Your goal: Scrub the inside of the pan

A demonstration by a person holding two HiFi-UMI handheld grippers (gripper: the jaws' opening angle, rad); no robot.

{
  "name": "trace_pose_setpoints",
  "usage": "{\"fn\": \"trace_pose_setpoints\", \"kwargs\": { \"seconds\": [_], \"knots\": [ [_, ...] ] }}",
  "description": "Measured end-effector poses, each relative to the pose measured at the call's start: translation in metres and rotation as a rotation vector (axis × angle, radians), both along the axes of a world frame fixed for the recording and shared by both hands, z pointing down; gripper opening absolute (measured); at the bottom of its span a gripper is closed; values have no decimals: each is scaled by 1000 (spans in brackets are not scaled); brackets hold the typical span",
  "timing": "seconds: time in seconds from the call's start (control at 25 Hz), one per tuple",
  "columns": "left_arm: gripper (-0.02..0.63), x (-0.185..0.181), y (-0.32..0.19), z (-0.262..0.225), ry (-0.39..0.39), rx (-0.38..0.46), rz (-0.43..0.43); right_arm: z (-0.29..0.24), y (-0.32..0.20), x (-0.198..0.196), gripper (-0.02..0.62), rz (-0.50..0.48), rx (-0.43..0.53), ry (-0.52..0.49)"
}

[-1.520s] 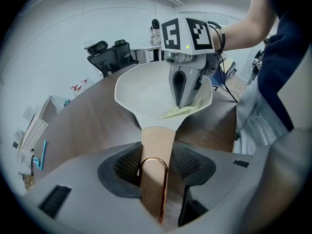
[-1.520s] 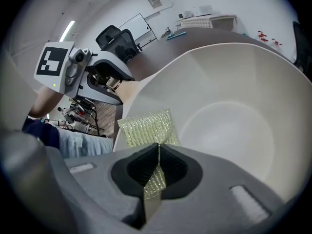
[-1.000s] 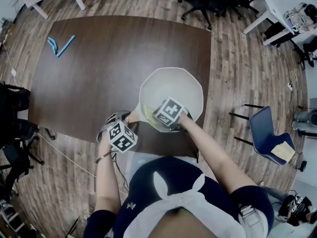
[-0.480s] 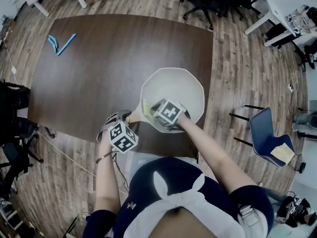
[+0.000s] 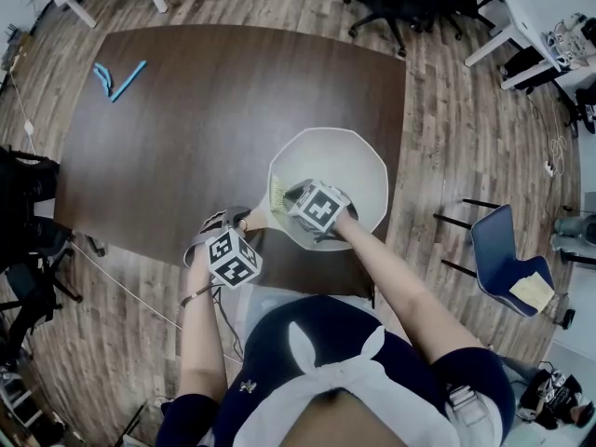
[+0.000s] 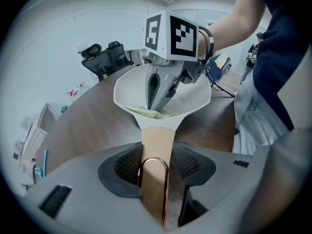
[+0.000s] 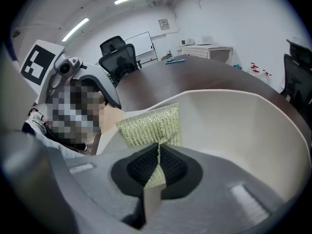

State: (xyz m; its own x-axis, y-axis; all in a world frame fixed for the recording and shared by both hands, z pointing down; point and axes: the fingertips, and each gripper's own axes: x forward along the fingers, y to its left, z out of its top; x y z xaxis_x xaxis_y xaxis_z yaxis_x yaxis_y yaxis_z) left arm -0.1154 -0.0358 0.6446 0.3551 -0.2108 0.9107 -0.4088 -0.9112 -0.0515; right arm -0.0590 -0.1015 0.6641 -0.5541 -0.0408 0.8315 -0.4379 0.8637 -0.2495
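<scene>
Pan sits near the person's edge of the dark desk, its pale bowl open upward. Its wooden handle runs back from the bowl toward the person's left side. The left tongs are clamped on that handle, one pad on either side of it with the copper hanging loop just between them, so the pan is braced.

The right tongs are closed nearly all the way, pinching a thin yellow-green scrub pad that sticks out ahead of the tips. The pad lies against the inside of the bowl on the handle side, where the wall slopes down to the floor.

From there the rest of the inner surface spreads away from the person, toward the far rim and off to the right. The right hand is the one already inside the bowl, and the left is only a holder. Judging by this, the scrubbing stroke has to carry the pad outward along the handle's line or sweep it round the wall, while the left grip resists the push.
</scene>
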Motion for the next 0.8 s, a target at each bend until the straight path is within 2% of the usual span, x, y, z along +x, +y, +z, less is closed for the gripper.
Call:
{"fn": "trace_pose_setpoints", "kwargs": {
  "seconds": [0.8],
  "knots": [
    [193,4,-1,0,2,-11,37,-5,-39,0,9,77,113,-28]
  ]
}}
